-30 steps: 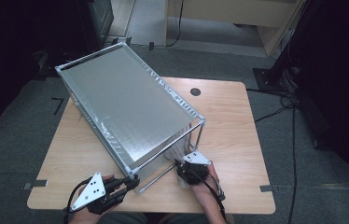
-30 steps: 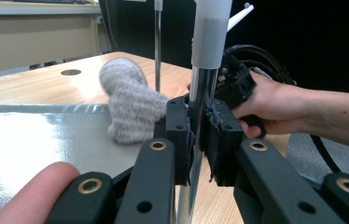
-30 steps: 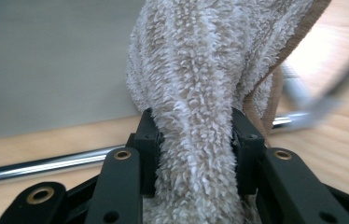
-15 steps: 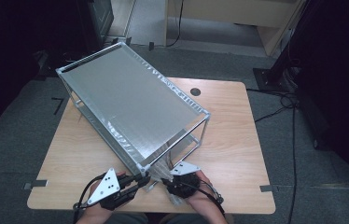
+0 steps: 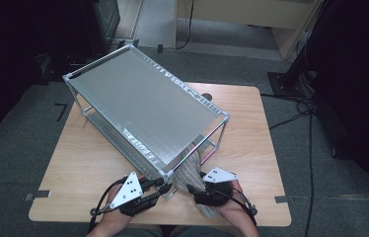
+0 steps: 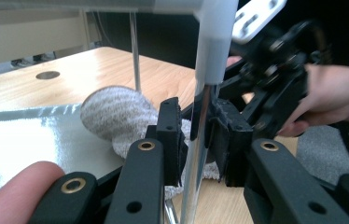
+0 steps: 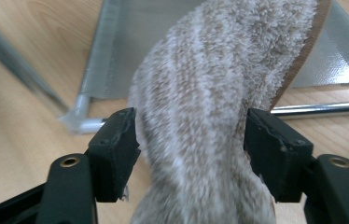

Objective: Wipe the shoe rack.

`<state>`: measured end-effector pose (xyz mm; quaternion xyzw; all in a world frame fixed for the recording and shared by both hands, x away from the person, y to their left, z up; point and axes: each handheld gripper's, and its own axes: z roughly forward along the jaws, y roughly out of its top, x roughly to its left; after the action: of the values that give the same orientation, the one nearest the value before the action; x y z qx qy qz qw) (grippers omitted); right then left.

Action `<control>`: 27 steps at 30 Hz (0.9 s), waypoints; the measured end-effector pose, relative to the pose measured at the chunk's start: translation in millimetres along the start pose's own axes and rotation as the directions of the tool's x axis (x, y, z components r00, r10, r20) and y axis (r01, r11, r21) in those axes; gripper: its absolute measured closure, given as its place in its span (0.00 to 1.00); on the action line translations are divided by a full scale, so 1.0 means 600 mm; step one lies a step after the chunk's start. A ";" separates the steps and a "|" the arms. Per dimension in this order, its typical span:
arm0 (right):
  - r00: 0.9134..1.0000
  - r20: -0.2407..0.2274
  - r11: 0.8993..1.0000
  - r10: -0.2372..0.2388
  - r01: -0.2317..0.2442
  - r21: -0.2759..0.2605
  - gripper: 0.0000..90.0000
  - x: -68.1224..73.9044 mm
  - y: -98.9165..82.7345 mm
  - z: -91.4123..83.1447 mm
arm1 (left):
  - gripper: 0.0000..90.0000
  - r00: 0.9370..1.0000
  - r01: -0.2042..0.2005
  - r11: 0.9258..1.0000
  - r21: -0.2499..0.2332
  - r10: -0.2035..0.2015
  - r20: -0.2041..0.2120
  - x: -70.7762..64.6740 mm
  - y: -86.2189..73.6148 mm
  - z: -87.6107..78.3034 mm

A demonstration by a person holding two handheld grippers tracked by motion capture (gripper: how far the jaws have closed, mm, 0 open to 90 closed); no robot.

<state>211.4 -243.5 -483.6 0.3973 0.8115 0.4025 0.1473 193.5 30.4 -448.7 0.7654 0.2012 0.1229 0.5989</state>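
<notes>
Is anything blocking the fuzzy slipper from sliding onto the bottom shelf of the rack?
Nothing visible does. The slipper sits between the right tongs, its toe already lying over the bottom shelf. The rack's corner post, between the left tongs, stands beside the slipper, not in front of it.

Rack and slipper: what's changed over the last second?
The rack has swung, its near corner coming toward the person. The fuzzy slipper now shows at that corner, between the right gripper jaws, which have just been opening. The left gripper has slid right, its jaws around the corner post, slightly eased. The table stayed put.
</notes>
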 end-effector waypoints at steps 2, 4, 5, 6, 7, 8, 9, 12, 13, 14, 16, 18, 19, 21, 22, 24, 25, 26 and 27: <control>1.000 0.024 0.999 -0.009 0.008 0.044 0.42 -0.001 -0.002 0.015 | 0.86 1.000 -0.012 1.000 -0.002 0.012 0.012 -0.002 0.004 0.000; 0.999 0.028 0.995 -0.022 0.019 0.099 0.50 -0.003 -0.010 0.029 | 0.89 0.999 -0.041 0.999 0.002 0.041 -0.003 -0.004 0.007 0.001; 1.000 0.021 0.993 -0.019 0.017 0.115 0.57 -0.002 -0.015 0.032 | 0.90 0.999 -0.047 0.999 0.004 0.047 -0.003 -0.004 0.007 0.003; 1.000 0.021 0.994 -0.022 0.019 0.110 0.65 -0.001 -0.018 0.032 | 0.90 0.999 -0.047 0.999 0.003 0.047 -0.002 -0.004 0.008 0.005; 0.999 0.025 0.995 -0.024 0.022 0.102 0.71 0.001 -0.018 0.029 | 0.90 0.999 -0.046 0.999 0.005 0.046 -0.005 -0.004 0.008 0.007; 1.000 0.011 0.996 -0.020 0.019 0.092 0.74 0.004 -0.017 0.024 | 0.90 0.999 -0.042 0.999 0.003 0.042 -0.007 -0.004 0.008 0.010; 1.000 -0.019 0.998 -0.017 0.018 0.068 0.75 0.009 -0.015 0.016 | 0.90 0.999 -0.041 0.999 0.001 0.041 -0.011 -0.004 0.009 0.012; 0.994 -0.083 0.998 -0.065 0.065 -0.008 0.74 0.031 -0.008 -0.006 | 0.90 0.999 -0.033 0.999 0.007 0.033 -0.021 -0.004 0.012 0.021; 0.992 -0.087 0.996 -0.089 0.087 -0.026 0.74 0.040 -0.006 -0.014 | 0.90 0.999 -0.033 0.999 0.009 0.033 -0.021 -0.003 0.013 0.024; 0.990 -0.087 0.994 -0.107 0.104 -0.039 0.74 0.049 -0.003 -0.020 | 0.91 0.999 -0.032 0.999 0.010 0.032 -0.022 -0.003 0.014 0.027; 0.991 -0.070 0.992 -0.114 0.110 -0.058 0.74 0.062 0.004 -0.030 | 0.90 0.999 -0.028 1.000 0.014 0.028 -0.025 -0.004 0.017 0.032; 0.993 -0.058 0.993 -0.102 0.098 -0.069 0.73 0.070 0.011 -0.038 | 0.90 0.999 -0.030 0.999 0.017 0.030 -0.030 -0.005 0.018 0.035; 0.994 -0.054 0.993 -0.098 0.093 -0.075 0.73 0.072 0.012 -0.040 | 0.91 0.999 -0.033 0.999 0.021 0.034 -0.034 -0.005 0.019 0.035; 0.995 -0.054 0.993 -0.089 0.084 -0.080 0.73 0.076 0.014 -0.045 | 0.91 0.999 -0.032 0.999 0.017 0.033 -0.034 -0.004 0.019 0.037; 0.994 -0.059 0.993 -0.088 0.083 -0.079 0.73 0.078 0.014 -0.046 | 0.91 0.999 -0.033 0.999 0.018 0.034 -0.035 -0.004 0.020 0.038; 0.994 -0.072 0.994 -0.082 0.077 -0.072 0.73 0.081 0.009 -0.043 | 0.91 0.999 -0.033 0.999 0.019 0.034 -0.039 -0.005 0.020 0.041; 0.994 -0.079 0.995 -0.079 0.074 -0.062 0.73 0.082 0.004 -0.038 | 0.91 0.999 -0.032 0.999 0.018 0.033 -0.041 -0.004 0.020 0.042; 0.994 -0.076 0.997 -0.078 0.076 -0.032 0.73 0.083 -0.004 -0.029 | 0.91 0.999 -0.032 0.999 0.018 0.033 -0.041 -0.004 0.020 0.042; 0.995 -0.063 0.996 -0.083 0.083 0.008 0.73 0.082 -0.010 -0.020 | 0.91 0.999 -0.032 0.999 0.020 0.033 -0.039 -0.004 0.020 0.043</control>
<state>169.9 -214.4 -476.9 0.3512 0.8335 0.4041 0.1365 204.4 4.8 -443.2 0.7716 0.2018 0.1458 0.5854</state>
